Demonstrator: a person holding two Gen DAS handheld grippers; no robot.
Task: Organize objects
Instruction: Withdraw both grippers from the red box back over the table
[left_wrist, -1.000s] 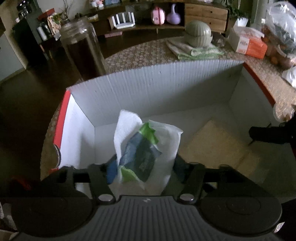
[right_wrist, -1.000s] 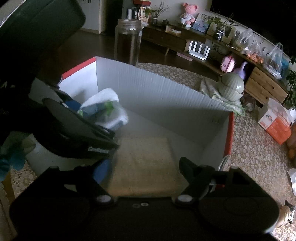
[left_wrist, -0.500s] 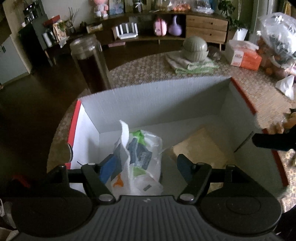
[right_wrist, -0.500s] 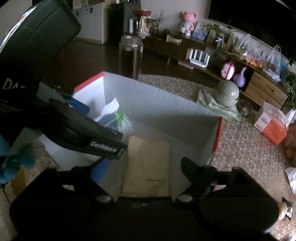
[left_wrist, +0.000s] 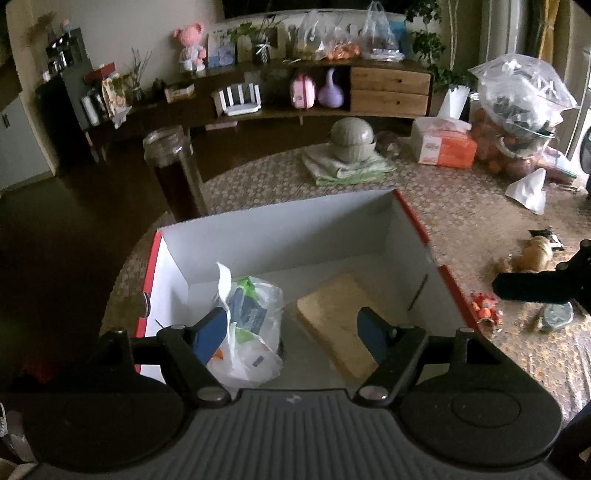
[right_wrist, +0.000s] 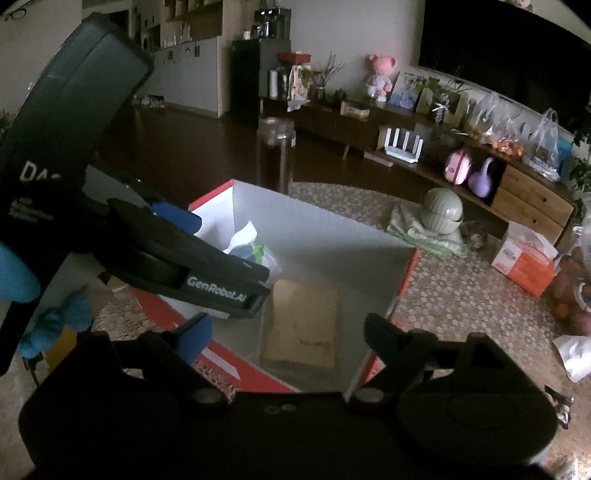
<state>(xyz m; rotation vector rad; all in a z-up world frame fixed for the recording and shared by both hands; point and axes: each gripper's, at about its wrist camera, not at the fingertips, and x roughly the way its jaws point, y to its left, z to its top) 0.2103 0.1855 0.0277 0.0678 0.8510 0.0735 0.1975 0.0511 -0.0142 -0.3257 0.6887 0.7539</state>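
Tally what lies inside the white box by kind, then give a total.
Plastic bag of packets, in the white box's left part: 1
Flat tan slab, like a wooden board, in its right part: 1
Total: 2

Corrugated plastic box (left_wrist: 280, 236), crinkly glossy bag (left_wrist: 255, 332)
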